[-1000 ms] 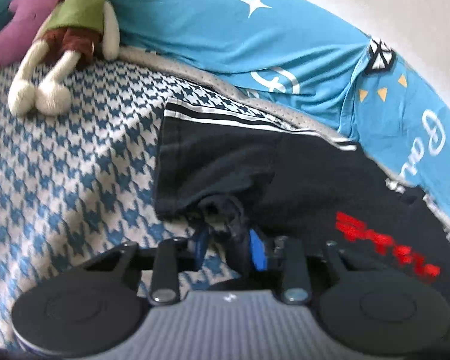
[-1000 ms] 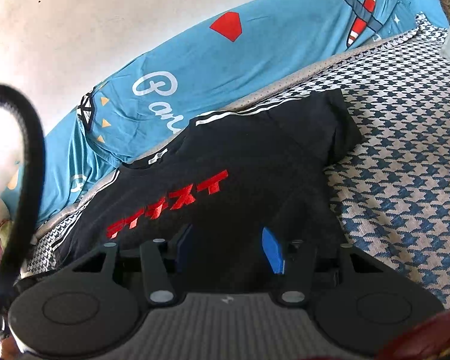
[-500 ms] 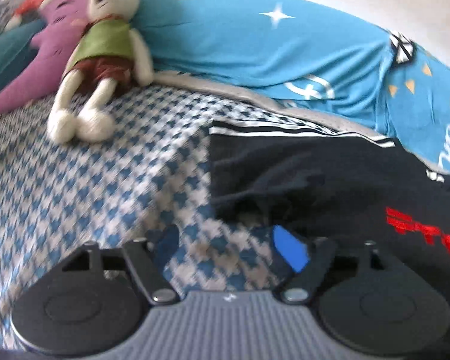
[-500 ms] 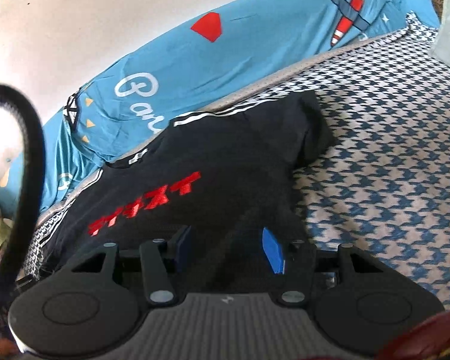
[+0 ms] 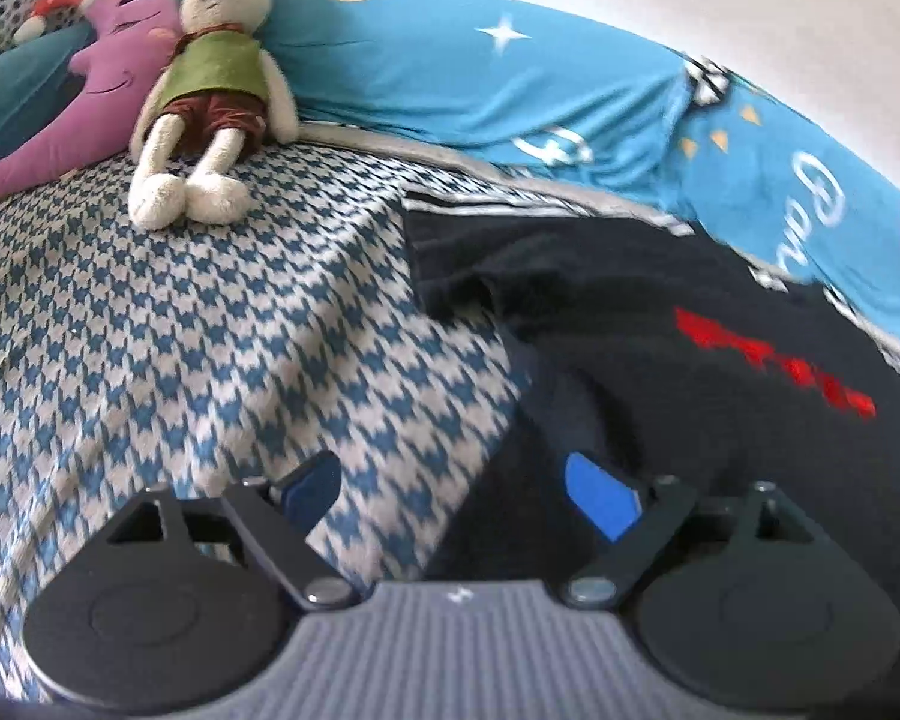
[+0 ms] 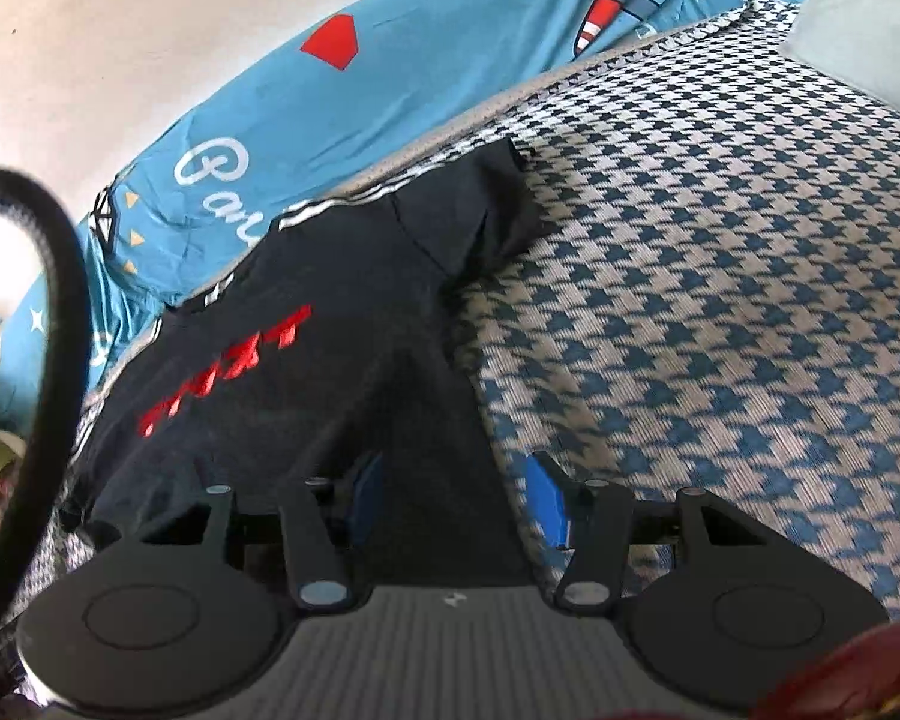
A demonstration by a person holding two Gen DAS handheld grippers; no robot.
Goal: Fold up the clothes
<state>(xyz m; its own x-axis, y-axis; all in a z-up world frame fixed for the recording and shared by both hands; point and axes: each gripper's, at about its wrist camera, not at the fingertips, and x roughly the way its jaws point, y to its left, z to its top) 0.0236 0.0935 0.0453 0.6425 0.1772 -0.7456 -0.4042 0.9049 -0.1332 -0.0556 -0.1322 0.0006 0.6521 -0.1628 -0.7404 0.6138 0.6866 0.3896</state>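
Here the black T-shirt point(image 5: 660, 372) with red lettering lies spread on the blue-and-white houndstooth bedcover point(image 5: 180, 330), its striped shoulders up against the long blue bolster point(image 5: 510, 78) by the wall. The left gripper point(image 5: 453, 489) hangs over the shirt's side edge — its jaws are opening wide, nothing pinched between them. The right gripper point(image 6: 450, 495) stands about half open over the opposite side edge, the cloth beneath it but not clamped. A plush rabbit point(image 5: 210, 90) leans on a purple moon cushion point(image 5: 60, 108) — well apart from the shirt.
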